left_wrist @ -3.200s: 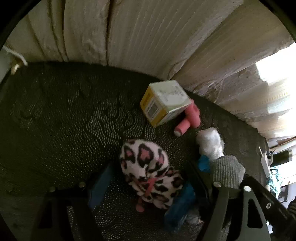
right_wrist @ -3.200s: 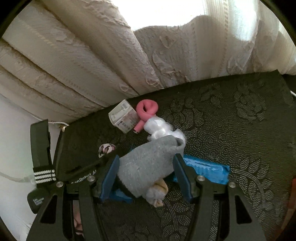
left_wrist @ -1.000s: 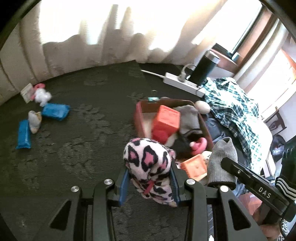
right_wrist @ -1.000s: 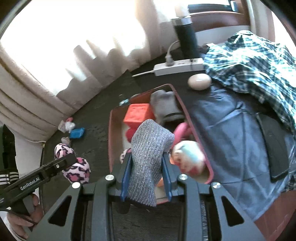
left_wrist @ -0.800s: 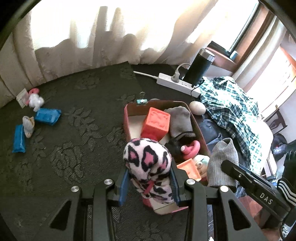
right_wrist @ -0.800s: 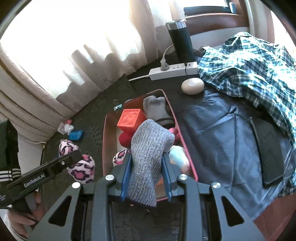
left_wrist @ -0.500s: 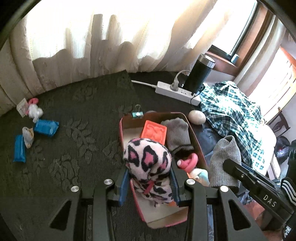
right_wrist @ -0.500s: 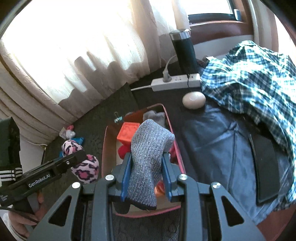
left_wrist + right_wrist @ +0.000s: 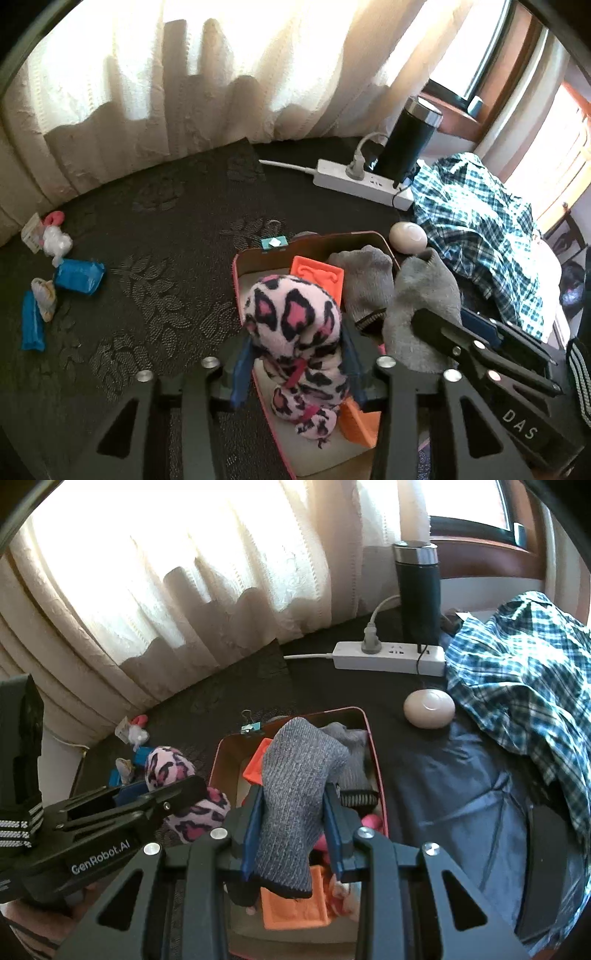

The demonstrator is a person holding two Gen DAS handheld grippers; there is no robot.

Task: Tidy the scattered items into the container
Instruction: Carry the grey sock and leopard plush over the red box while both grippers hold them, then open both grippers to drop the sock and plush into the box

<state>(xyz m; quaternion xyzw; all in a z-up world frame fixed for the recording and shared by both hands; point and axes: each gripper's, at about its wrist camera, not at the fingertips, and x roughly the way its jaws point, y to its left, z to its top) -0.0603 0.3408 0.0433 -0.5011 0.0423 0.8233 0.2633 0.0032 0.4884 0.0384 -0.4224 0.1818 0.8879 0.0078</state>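
Note:
A red-rimmed box (image 9: 314,240) on the dark patterned cloth holds an orange block (image 9: 317,275), a grey sock (image 9: 364,280) and pink toys. My left gripper (image 9: 297,343) hangs over the box's near-left part with a pink leopard-print sock (image 9: 295,321) between its blue pads; its jaws are opening, the pads still against the sock. My right gripper (image 9: 291,797) is shut on a grey knitted sock (image 9: 295,790) above the box (image 9: 295,714). Two blue packets (image 9: 79,275), a white lump (image 9: 57,240) and a small carton (image 9: 31,230) lie scattered far left.
A white power strip (image 9: 362,182), a black flask (image 9: 410,140) and a beige egg-shaped object (image 9: 408,238) sit beyond the box. A plaid shirt (image 9: 480,229) lies over dark fabric on the right. A binder clip (image 9: 274,242) grips the box's far rim. Curtains close off the back.
Both grippers have carried their socks from the scattered pile over to the box and now hang above it. The left jaws have widened slightly and the leopard sock's tail hangs lower.

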